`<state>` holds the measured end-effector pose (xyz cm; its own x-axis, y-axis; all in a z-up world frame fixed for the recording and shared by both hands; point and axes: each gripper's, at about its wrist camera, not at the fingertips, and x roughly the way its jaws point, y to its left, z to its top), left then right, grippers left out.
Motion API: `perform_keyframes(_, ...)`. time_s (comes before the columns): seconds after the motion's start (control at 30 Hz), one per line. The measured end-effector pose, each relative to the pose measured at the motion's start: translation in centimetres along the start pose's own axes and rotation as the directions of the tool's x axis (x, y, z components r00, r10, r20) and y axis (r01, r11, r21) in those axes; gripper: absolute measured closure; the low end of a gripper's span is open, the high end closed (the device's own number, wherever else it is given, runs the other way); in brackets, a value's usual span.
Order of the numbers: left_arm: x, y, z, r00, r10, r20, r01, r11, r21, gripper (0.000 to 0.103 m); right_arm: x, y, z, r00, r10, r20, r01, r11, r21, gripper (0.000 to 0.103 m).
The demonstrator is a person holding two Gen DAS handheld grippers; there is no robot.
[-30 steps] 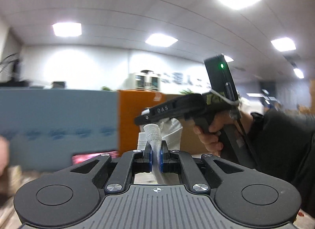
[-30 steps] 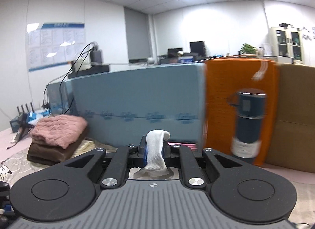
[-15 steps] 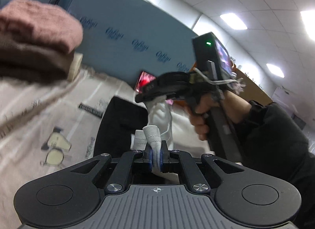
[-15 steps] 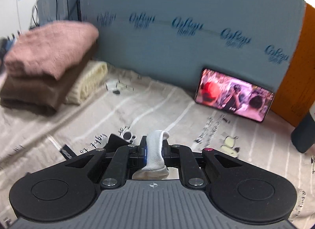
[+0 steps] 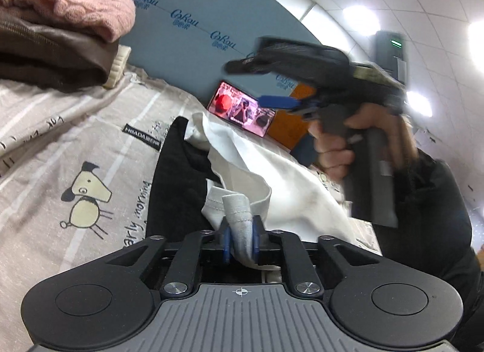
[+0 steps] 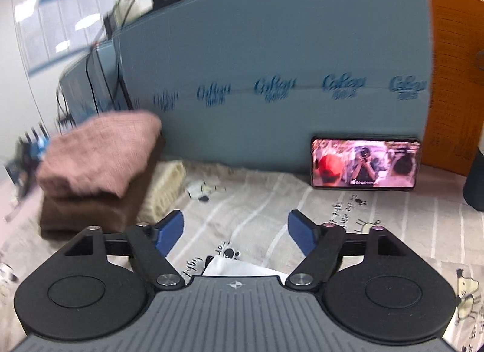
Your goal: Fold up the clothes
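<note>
Both tongs: black linkage arms with silver screws, blue pads, ribbed grey housing bearing a crosshair mark. The right hand shows bare skin above a black sleeve.

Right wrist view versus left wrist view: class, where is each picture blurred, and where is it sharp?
Right wrist view: the blue board and folded pink sweater are smeared; the open right gripper is crisp. Left wrist view: the right gripper and hand are blurred; the white garment and left gripper are sharp.
</note>
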<state>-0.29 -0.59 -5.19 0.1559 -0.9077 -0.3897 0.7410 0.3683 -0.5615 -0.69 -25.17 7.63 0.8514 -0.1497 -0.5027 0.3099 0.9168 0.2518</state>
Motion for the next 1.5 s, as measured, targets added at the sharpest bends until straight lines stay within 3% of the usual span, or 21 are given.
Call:
perform_keyframes(0.27,0.4,1.1,0.4,0.997,-0.056,-0.043,0.052,0.995,-0.079,0.066,-6.0,-3.5,-2.3,0.995,0.077,0.07,-0.08,0.996,0.04,0.019)
perform_keyframes(0.4,0.4,1.2,0.3,0.996,-0.085,-0.042,0.08,0.992,-0.102,0.05,-7.8,-4.8,-4.5,0.997,0.057,0.051,-0.058,0.998,0.019,0.018)
perform_keyframes(0.53,0.5,1.3,0.3,0.995,-0.092,-0.035,0.087,0.988,-0.125,0.046,-9.0,-6.4,-6.5,0.997,0.069,0.022,-0.069,0.997,0.033,0.018)
perform_keyframes(0.63,0.4,1.4,0.4,0.998,-0.056,-0.026,0.052,0.988,-0.144,0.056,-9.6,-7.2,-7.6,0.994,0.109,0.021,-0.11,0.992,0.06,0.018)
perform_keyframes(0.67,0.4,1.4,0.5,0.999,-0.025,-0.027,0.021,0.99,-0.14,0.079,-9.8,-7.4,-7.9,0.992,0.121,0.02,-0.122,0.99,0.067,0.018)
perform_keyframes(0.7,0.3,1.4,0.6,1.0,0.01,-0.03,-0.014,0.991,-0.133,0.094,-10.0,-7.5,-8.2,0.992,0.128,0.019,-0.129,0.989,0.074,0.018)
perform_keyframes(0.83,-0.9,1.3,0.5,0.999,0.044,-0.026,-0.047,0.995,-0.088,0.094,-10.4,-7.5,-9.2,0.988,0.156,0.011,-0.156,0.985,0.072,0.018)
perform_keyframes(0.93,-2.0,0.2,0.3,0.988,0.157,-0.008,-0.157,0.987,0.027,0.089,-10.5,-7.2,-9.6,0.984,0.179,0.006,-0.179,0.983,0.052,0.018)
perform_keyframes(1.0,-2.9,-0.5,0.3,0.97,0.238,0.052,-0.243,0.964,0.107,0.07,-10.4,-7.0,-9.7,0.983,0.185,-0.002,-0.185,0.982,0.042,0.018)
perform_keyframes(1.07,-3.9,-0.9,0.5,0.954,0.268,0.132,-0.284,0.951,0.121,0.052,-10.2,-6.8,-10.0,0.98,0.2,-0.011,-0.199,0.979,0.04,0.018)
perform_keyframes(1.17,-4.3,-1.8,1.0,0.955,0.223,0.198,-0.257,0.953,0.163,0.041,-9.9,-6.9,-10.2,0.974,0.224,-0.031,-0.222,0.973,0.055,0.016)
perform_keyframes(1.23,-4.2,-2.1,1.5,0.97,0.18,0.162,-0.207,0.964,0.169,0.032,-9.3,-7.0,-10.6,0.975,0.21,-0.071,-0.205,0.977,0.063,0.016)
perform_keyframes(1.3,-4.3,-1.4,2.0,0.989,0.115,0.095,-0.123,0.989,0.087,0.028,-8.9,-7.4,-11.0,0.973,0.217,-0.083,-0.211,0.975,0.077,0.016)
perform_keyframes(1.43,-5.5,-0.1,2.1,0.999,-0.029,-0.024,0.027,0.994,-0.103,0.02,-10.5,-8.5,-10.4,0.965,0.261,0.021,-0.262,0.96,0.105,0.015)
perform_keyframes(1.5,-6.3,-0.3,1.5,0.997,-0.069,-0.039,0.064,0.991,-0.114,0.017,-11.5,-9.2,-10.0,0.972,0.216,0.091,-0.225,0.968,0.111,0.013)
